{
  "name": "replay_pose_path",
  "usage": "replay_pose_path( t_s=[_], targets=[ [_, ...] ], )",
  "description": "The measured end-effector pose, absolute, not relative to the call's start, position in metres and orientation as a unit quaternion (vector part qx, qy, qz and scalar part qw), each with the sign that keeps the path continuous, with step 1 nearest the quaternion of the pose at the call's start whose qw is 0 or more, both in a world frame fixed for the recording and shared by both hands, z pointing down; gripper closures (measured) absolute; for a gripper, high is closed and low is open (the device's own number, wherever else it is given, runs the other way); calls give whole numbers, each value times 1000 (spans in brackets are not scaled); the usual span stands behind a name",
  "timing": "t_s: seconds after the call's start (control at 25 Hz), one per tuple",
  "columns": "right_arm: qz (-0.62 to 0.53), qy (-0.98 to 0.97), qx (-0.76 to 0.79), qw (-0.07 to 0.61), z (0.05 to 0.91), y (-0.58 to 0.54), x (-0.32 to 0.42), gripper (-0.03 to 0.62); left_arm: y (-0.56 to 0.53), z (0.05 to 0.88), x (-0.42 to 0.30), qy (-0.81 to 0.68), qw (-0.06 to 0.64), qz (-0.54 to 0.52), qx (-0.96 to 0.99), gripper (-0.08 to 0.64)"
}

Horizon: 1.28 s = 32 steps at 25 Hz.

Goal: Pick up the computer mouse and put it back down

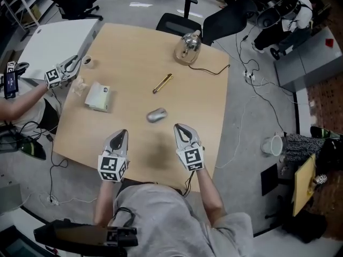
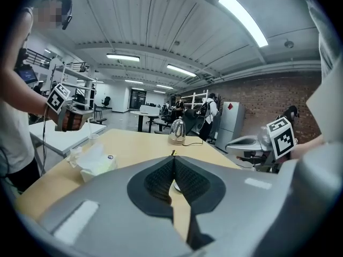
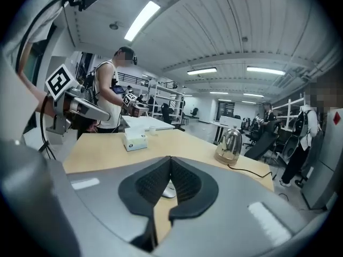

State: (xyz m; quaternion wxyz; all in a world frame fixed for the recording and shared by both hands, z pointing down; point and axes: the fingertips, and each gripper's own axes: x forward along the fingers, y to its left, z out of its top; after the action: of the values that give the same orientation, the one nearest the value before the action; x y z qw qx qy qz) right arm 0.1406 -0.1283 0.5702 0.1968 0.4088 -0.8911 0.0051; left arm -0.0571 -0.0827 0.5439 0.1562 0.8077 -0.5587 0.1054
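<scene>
The silver computer mouse (image 1: 156,115) lies on the wooden table (image 1: 134,58), near its middle. Both my grippers hover over the near edge, pointing at the mouse and apart from it. My left gripper (image 1: 123,132) is to the mouse's lower left, and its jaws meet at the tips with nothing held. To the mouse's lower right is my right gripper (image 1: 177,127), also shut and empty. A sliver of the mouse (image 3: 168,190) shows behind the closed pads in the right gripper view, and likewise the mouse (image 2: 176,186) in the left gripper view.
Beyond the mouse lie a gold pen (image 1: 162,83), a steel kettle (image 1: 187,48) with a black cable (image 1: 211,71), and a tissue box (image 1: 98,97). Another person's gripper (image 1: 61,74) reaches in at the table's left edge. Office chairs (image 1: 179,20) stand at the far side.
</scene>
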Motion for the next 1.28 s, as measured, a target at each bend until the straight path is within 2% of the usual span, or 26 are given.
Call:
replay_pose_path(
  t_s=[0.6, 0.84, 0.92, 1.28],
  targets=[
    [-87, -885, 309, 337, 633, -175, 98, 553, -84, 559, -82, -574, 174, 104, 793, 540],
    [-95, -882, 236, 397, 671, -183, 87, 486, -85, 564, -87, -578, 183, 107, 788, 540],
    [-99, -878, 206, 421, 686, -181, 83, 445, -85, 567, -90, -579, 186, 108, 787, 540],
    [-113, -863, 141, 473, 730, -190, 76, 380, -90, 581, -101, -587, 200, 110, 777, 541]
  ],
)
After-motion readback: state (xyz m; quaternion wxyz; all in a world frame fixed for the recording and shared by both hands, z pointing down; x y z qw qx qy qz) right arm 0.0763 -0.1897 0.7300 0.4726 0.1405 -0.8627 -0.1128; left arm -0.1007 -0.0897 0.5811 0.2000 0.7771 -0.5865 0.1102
